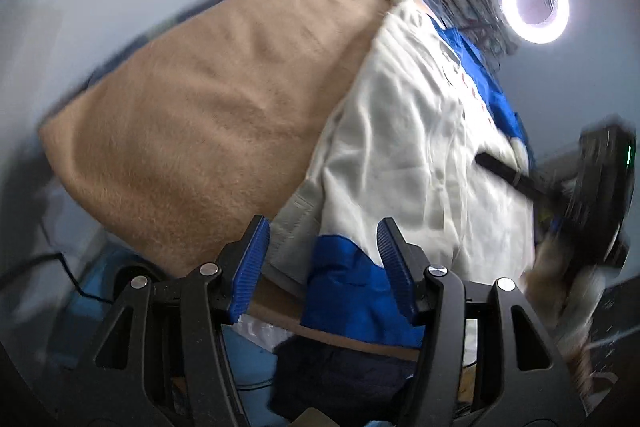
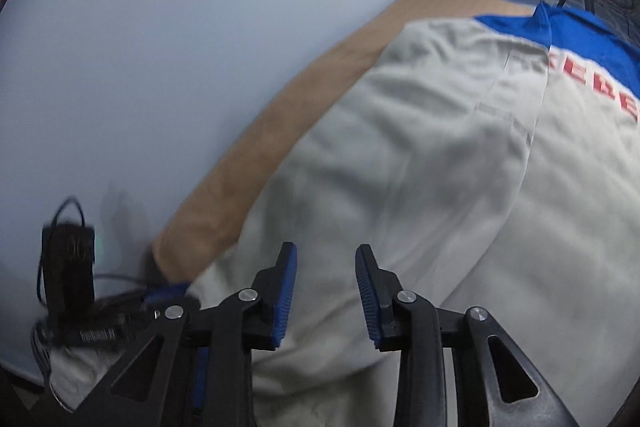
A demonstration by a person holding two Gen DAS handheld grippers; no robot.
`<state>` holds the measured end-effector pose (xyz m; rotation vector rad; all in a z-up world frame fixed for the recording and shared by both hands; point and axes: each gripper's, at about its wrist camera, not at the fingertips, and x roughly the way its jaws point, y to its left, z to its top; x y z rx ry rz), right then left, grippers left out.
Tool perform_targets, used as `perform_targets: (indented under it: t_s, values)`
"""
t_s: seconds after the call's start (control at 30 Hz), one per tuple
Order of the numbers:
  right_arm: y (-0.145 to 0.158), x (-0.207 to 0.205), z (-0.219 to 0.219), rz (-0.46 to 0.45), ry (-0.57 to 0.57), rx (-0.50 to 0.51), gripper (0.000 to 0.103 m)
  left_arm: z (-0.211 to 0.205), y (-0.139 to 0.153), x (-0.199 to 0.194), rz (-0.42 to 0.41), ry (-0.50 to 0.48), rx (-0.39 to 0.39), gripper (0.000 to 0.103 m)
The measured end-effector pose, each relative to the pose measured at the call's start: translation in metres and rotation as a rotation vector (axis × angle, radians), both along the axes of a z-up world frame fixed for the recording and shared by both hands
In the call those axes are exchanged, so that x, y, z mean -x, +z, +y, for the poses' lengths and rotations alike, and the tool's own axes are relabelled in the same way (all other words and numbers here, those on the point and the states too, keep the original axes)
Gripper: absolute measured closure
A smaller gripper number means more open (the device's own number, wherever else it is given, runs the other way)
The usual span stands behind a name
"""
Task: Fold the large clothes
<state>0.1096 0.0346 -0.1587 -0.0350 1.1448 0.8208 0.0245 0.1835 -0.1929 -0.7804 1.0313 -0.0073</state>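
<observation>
While the grey-and-blue jacket [image 2: 420,155] lies rumpled across the tan blanket [image 1: 192,115], folding looks barely started, with left claw [image 1: 320,267] and right claw [image 2: 326,291] both released and empty

1. The left gripper [image 1: 322,247] has black angular arms with triangular cut-outs and round silver screw heads.
2. Its fingers carry ribbed blue pads [image 1: 251,267].
3. The right gripper [image 2: 326,275] matches: black frame, silver screws, blue ribbed pads [image 2: 285,297].
</observation>
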Motion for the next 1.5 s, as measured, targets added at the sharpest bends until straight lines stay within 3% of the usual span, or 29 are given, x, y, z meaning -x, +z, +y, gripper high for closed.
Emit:
perform_targets:
  t_s: [0.07, 0.2, 0.23, 0.27, 0.33, 0.47, 0.57, 0.6, 0.63, 0.7, 0.77, 1.03, 1.2, 1.27, 1.33, 1.37, 1.43, 1.5]
  values:
    - [-0.018, 0.010, 0.000, 0.039, 0.004, 0.018, 0.073, 0.001, -0.002, -0.001, -0.006, 0.007, 0.026, 0.046]
    - [-0.060, 0.025, 0.000, 0.156, -0.017, 0.045, 0.073, -0.014, -0.005, -0.006, 0.002, -0.041, -0.028, 0.048]
    - [-0.058, 0.024, -0.001, 0.160, -0.014, 0.041, 0.073, -0.019, -0.004, -0.006, 0.003, -0.059, -0.053, 0.068]
    - [-0.055, 0.022, -0.003, 0.189, -0.017, 0.038, 0.073, -0.022, -0.003, -0.006, 0.005, -0.076, -0.074, 0.081]
    - [-0.044, 0.017, -0.011, 0.202, -0.041, -0.007, 0.072, -0.026, 0.004, -0.005, -0.018, -0.099, -0.074, 0.085]
    - [-0.018, 0.009, -0.013, 0.108, -0.083, -0.015, 0.075, -0.028, 0.022, 0.004, -0.079, -0.118, -0.069, 0.086]
    - [-0.021, -0.001, -0.006, 0.148, -0.107, -0.058, 0.075, -0.033, 0.033, 0.008, -0.109, -0.130, -0.106, 0.086]
    - [-0.023, -0.004, -0.004, 0.152, -0.119, -0.064, 0.069, -0.037, 0.037, 0.008, -0.120, -0.140, -0.124, 0.086]
    - [-0.024, -0.006, -0.003, 0.162, -0.128, -0.072, 0.055, -0.040, 0.040, 0.009, -0.129, -0.151, -0.138, 0.086]
    - [-0.025, -0.004, 0.000, 0.186, -0.142, -0.091, 0.037, -0.047, 0.045, 0.009, -0.145, -0.170, -0.173, 0.086]
    - [-0.024, -0.007, 0.009, 0.179, -0.148, -0.086, 0.034, -0.053, 0.047, 0.007, -0.151, -0.183, -0.193, 0.086]
    - [-0.022, -0.019, 0.064, 0.167, -0.120, 0.073, 0.033, -0.069, 0.050, 0.006, -0.179, -0.227, -0.218, 0.087]
    - [-0.035, -0.007, 0.101, 0.124, -0.047, 0.314, 0.034, -0.096, 0.057, -0.003, -0.198, -0.294, -0.292, 0.087]
    - [-0.038, 0.000, 0.107, 0.097, -0.023, 0.369, 0.043, -0.102, 0.058, 0.001, -0.199, -0.307, -0.310, 0.087]
    - [-0.039, 0.005, 0.105, 0.066, -0.022, 0.413, 0.069, -0.100, 0.057, 0.000, -0.194, -0.304, -0.300, 0.087]
    - [-0.039, 0.007, 0.102, 0.058, -0.023, 0.419, 0.074, -0.099, 0.057, 0.000, -0.193, -0.304, -0.288, 0.087]
    - [-0.037, 0.009, 0.090, 0.059, -0.026, 0.390, 0.091, -0.098, 0.058, -0.002, -0.194, -0.309, -0.277, 0.087]
    - [-0.034, 0.011, 0.074, 0.087, -0.046, 0.322, 0.097, -0.097, 0.063, 0.001, -0.197, -0.319, -0.259, 0.083]
